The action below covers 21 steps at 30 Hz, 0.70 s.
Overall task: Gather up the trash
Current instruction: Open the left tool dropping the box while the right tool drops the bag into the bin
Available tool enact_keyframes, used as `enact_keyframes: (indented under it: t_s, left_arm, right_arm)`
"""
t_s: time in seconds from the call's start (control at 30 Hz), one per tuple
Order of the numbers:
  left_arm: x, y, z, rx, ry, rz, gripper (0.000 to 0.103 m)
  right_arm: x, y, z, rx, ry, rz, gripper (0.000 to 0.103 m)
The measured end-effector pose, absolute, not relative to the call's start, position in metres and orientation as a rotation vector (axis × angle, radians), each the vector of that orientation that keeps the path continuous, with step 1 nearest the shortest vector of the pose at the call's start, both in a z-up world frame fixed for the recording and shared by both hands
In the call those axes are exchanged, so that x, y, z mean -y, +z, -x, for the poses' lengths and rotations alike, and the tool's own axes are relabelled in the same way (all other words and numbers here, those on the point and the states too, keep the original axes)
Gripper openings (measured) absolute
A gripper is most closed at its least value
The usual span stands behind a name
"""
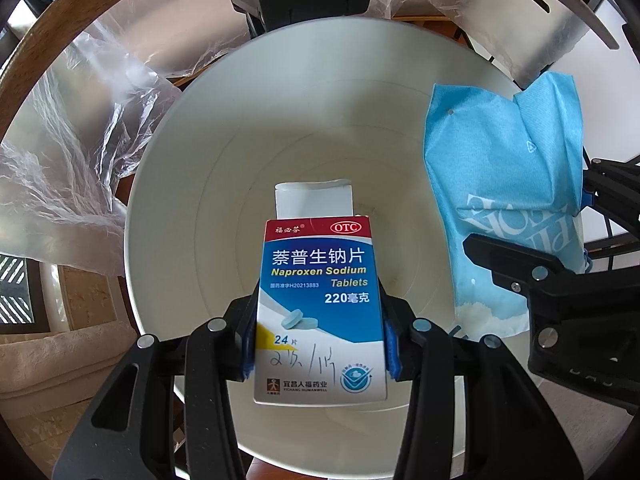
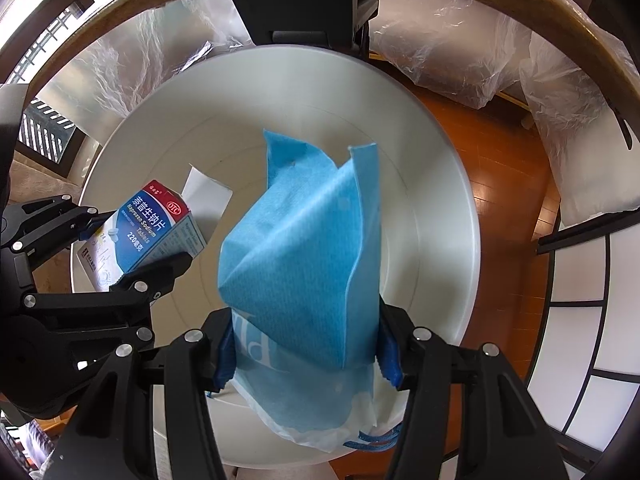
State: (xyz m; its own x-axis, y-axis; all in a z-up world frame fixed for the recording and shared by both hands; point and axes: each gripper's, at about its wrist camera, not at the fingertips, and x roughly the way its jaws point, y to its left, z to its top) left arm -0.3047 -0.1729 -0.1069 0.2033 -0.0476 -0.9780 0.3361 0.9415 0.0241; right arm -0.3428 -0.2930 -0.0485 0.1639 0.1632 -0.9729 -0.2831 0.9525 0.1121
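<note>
Both grippers point nearly straight down over the white bin (image 1: 168, 216), each loaded. Left gripper (image 1: 318, 344) pinches the Naproxen Sodium tablet box (image 1: 318, 312) across its narrow sides at the lower half, blue pads flat on the card; top flap (image 1: 314, 198) is open and sticks out toward 12 o'clock. Box hangs over the bin centre, not touching the wall as far as I can tell. Right gripper (image 2: 306, 354) is clamped on the blue pouch bag (image 2: 304, 248), bunching its lower part; the rest of the bag sits toward 12 o'clock from the pads, over the bin, blue drawstring (image 2: 376, 440) dangling at 5 o'clock. From the left wrist the bag shows at 3 o'clock, at the bin rim. Handling guess: box is light, stiff card, likely empty or near it, crushes if squeezed hard, so side faces are the right hold. Bag is soft, limp, non-woven fabric, no slip risk but it folds, so grab a bunched section, not an edge. Clear plastic sheeting (image 1: 80, 148) lies around the bin, wooden floor (image 2: 500, 184) at 3 o'clock in the right view. Both look ready to release.
</note>
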Motion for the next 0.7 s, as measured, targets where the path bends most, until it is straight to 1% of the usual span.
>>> enact_keyframes:
  t_s: [0.03,0.1,0.23,0.27,0.33,0.37,0.43,0.47,0.5,0.6,0.7]
  left_arm:
    - [0.173,-0.107,0.304,-1.342,-0.276,-0.256,0.048]
    - [0.173,-0.107,0.305,-1.337,-0.27,-0.264,0.055]
    - [0.171,-0.106,0.305,-1.335,-0.267,-0.251,0.055]
    - [0.17,-0.105,0.304,-1.335,-0.266,-0.248,0.055]
    - [0.168,-0.104,0.304,-1.333,-0.264,-0.241,0.063]
    - [0.167,-0.103,0.305,-1.328,-0.263,-0.236,0.07]
    - [0.165,-0.1,0.306,-1.316,-0.266,-0.224,0.072]
    - [0.163,-0.098,0.307,-1.312,-0.264,-0.223,0.072]
    - [0.162,-0.096,0.308,-1.307,-0.259,-0.223,0.073]
    - [0.155,-0.082,0.313,-1.266,-0.234,-0.215,0.078]
    - [0.144,-0.052,0.319,-1.193,-0.239,-0.152,0.08]
  right_arm:
    - [0.292,-0.049,0.343,-1.372,0.317,0.102,0.054]
    - [0.294,-0.049,0.342,-1.371,0.31,0.097,0.056]
    - [0.297,-0.05,0.341,-1.372,0.301,0.099,0.058]
    - [0.298,-0.05,0.341,-1.372,0.299,0.097,0.06]
    - [0.301,-0.048,0.341,-1.367,0.295,0.084,0.061]
    - [0.302,-0.047,0.341,-1.364,0.294,0.081,0.062]
    - [0.305,-0.043,0.342,-1.354,0.289,0.079,0.069]
    - [0.306,-0.041,0.342,-1.349,0.284,0.079,0.075]
    - [0.308,-0.038,0.342,-1.339,0.276,0.076,0.077]
    - [0.313,-0.026,0.344,-1.312,0.275,0.051,0.078]
    - [0.32,0.002,0.35,-1.23,0.298,0.023,0.081]
